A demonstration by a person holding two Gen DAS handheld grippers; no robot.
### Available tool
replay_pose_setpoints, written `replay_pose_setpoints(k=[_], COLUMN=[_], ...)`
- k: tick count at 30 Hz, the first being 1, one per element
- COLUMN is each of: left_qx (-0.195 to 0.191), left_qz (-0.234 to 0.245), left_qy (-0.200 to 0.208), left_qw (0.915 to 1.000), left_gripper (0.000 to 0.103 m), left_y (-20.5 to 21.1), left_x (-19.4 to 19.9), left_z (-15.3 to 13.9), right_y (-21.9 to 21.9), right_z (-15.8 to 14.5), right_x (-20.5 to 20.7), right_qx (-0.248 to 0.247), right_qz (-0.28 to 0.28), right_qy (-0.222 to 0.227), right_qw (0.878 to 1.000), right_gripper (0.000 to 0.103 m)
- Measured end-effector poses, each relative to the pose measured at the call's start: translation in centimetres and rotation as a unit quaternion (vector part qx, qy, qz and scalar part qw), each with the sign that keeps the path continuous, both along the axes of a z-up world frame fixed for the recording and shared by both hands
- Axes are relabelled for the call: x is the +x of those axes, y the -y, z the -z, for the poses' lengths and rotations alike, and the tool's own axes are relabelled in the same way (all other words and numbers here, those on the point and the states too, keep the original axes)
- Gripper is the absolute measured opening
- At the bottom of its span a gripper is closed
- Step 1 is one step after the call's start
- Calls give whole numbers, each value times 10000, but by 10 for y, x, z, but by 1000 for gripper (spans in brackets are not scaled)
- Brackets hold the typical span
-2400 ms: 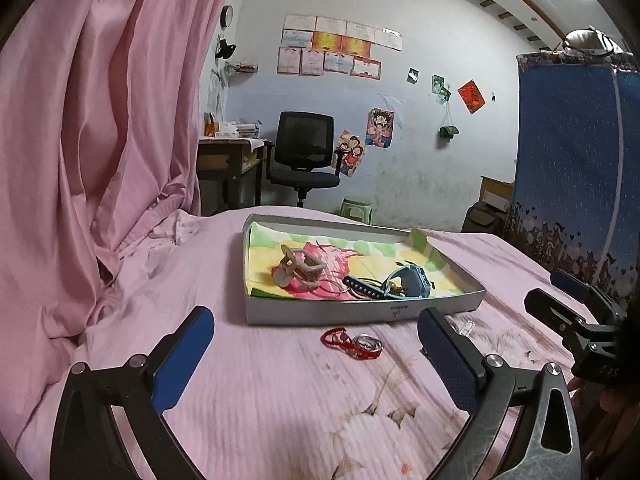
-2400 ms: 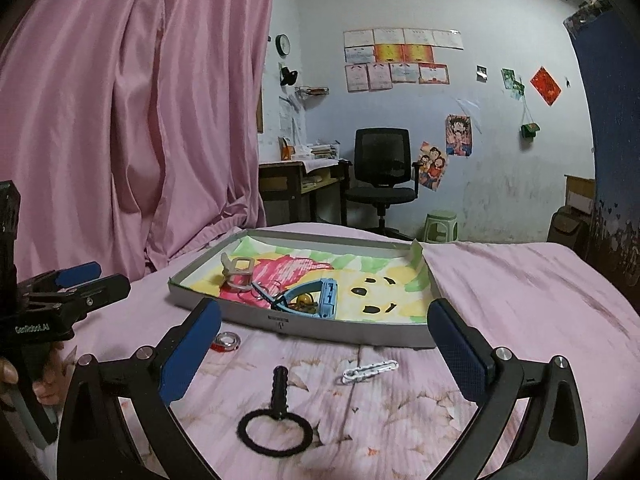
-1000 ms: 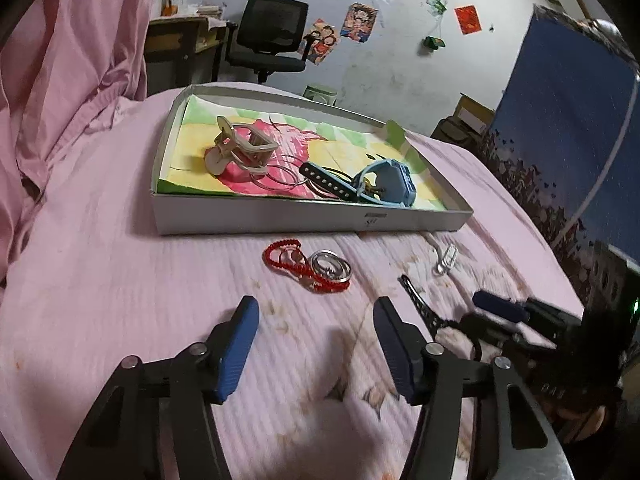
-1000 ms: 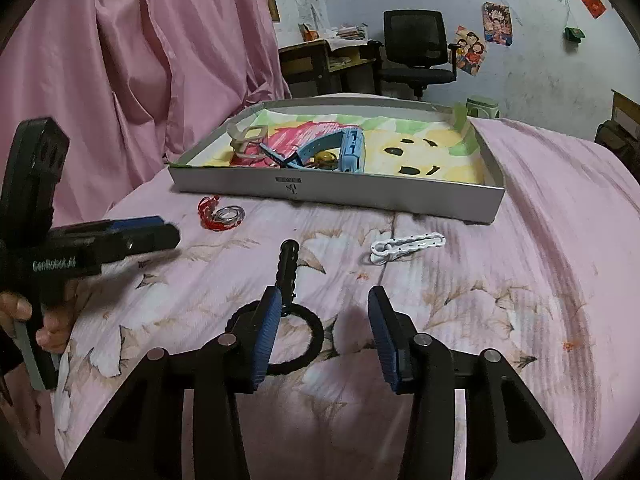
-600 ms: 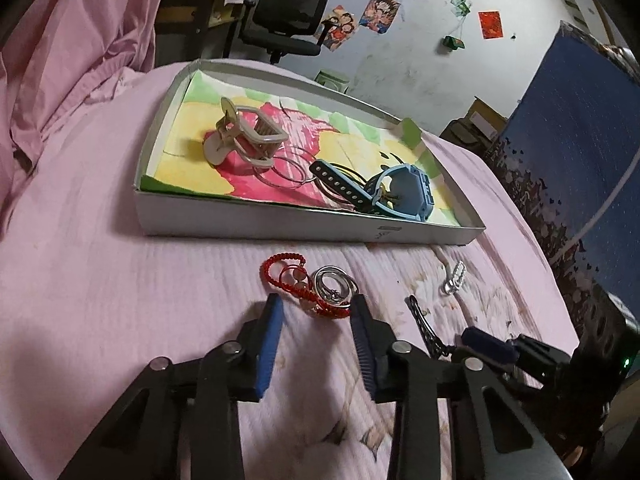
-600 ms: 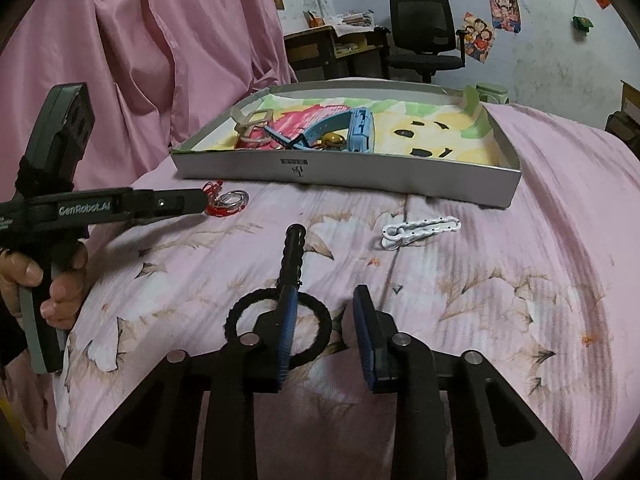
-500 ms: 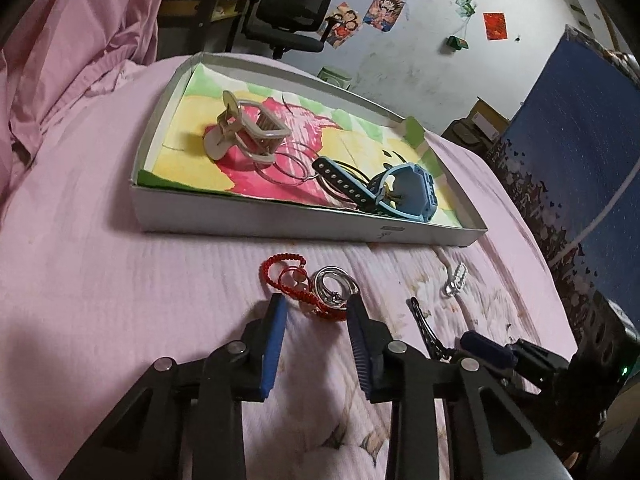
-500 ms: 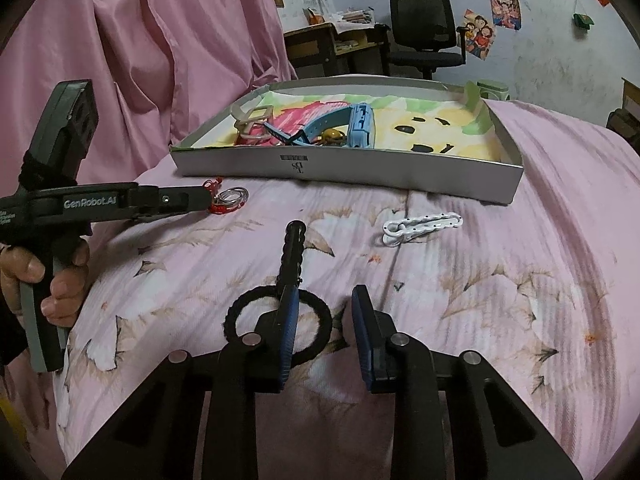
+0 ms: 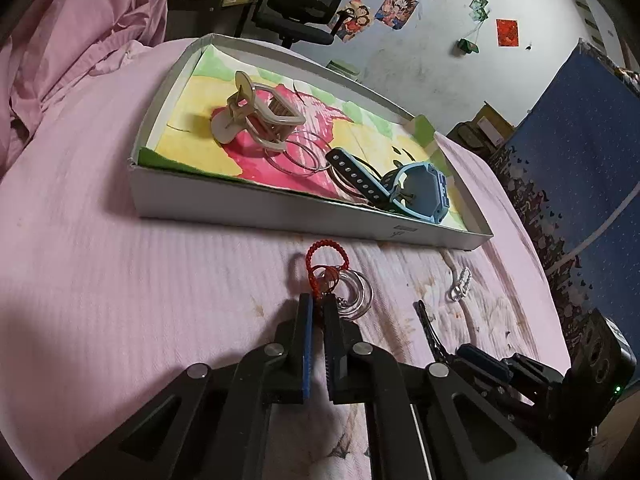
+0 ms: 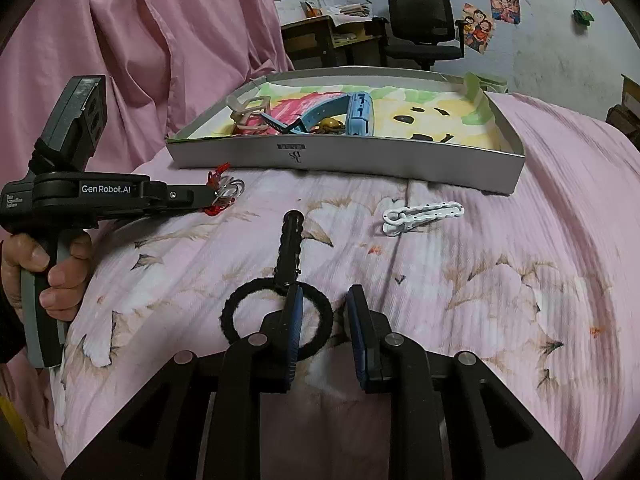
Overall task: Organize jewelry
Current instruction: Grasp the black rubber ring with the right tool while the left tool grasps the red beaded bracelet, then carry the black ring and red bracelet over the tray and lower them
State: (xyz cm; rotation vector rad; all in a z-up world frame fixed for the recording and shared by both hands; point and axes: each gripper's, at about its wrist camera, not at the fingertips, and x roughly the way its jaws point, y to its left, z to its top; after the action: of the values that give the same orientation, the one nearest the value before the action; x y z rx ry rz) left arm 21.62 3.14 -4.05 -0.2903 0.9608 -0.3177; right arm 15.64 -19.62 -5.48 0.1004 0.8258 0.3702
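Observation:
A grey shallow box (image 9: 256, 204) with a bright paper lining holds a beige hair claw (image 9: 256, 120), thin bangles (image 9: 296, 156) and a blue watch (image 9: 416, 192). My left gripper (image 9: 318, 304) is shut on a red beaded cord (image 9: 324, 252) joined to silver rings (image 9: 356, 288), low on the pink bedsheet before the box; it also shows in the right wrist view (image 10: 210, 196). My right gripper (image 10: 322, 300) is narrowly open around the near rim of a black hair ring (image 10: 276, 316) with a black handle-like tail. A white clip (image 10: 420, 214) lies to its right.
The box (image 10: 360, 152) sits mid-bed, just beyond the loose pieces. A pink curtain (image 10: 160, 40) hangs on the left. A desk and black office chair (image 10: 424, 20) stand behind the bed. A blue panel (image 9: 580, 140) stands at the right.
Both grippers have dropped toward the bed and closed in. The left one has shut on the red cord. The right one has narrowed around the black ring's rim.

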Motion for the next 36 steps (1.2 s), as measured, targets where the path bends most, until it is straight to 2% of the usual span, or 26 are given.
replay_pose_setpoints(k=[5,8,18,28,36], left_qx=[40,83,189,103,153], left_qz=[61,119,239,497,368], left_qy=[154,262,639,843,1183], left_qw=[9999,9996,9975,9951,9922], left_gripper=[4,4,4,4,4], left_y=[0,2,5,11,5], left_x=[-9,-17,-43,-54,-44], left_z=[-3,-5,-14,-24,-46], right_y=[0,0,2,10,8], right_z=[1,1,-9,-35,-55], right_x=[-1,-4,-22,-42,-28], right_qx=[24,40,57,187,333], right_qz=[-19,-35,19,192,308], right_qy=[-23,-1,355,967,1307], right_qw=[10000,10000,9994,9949,9904], right_gripper=[7,6,5,5,5])
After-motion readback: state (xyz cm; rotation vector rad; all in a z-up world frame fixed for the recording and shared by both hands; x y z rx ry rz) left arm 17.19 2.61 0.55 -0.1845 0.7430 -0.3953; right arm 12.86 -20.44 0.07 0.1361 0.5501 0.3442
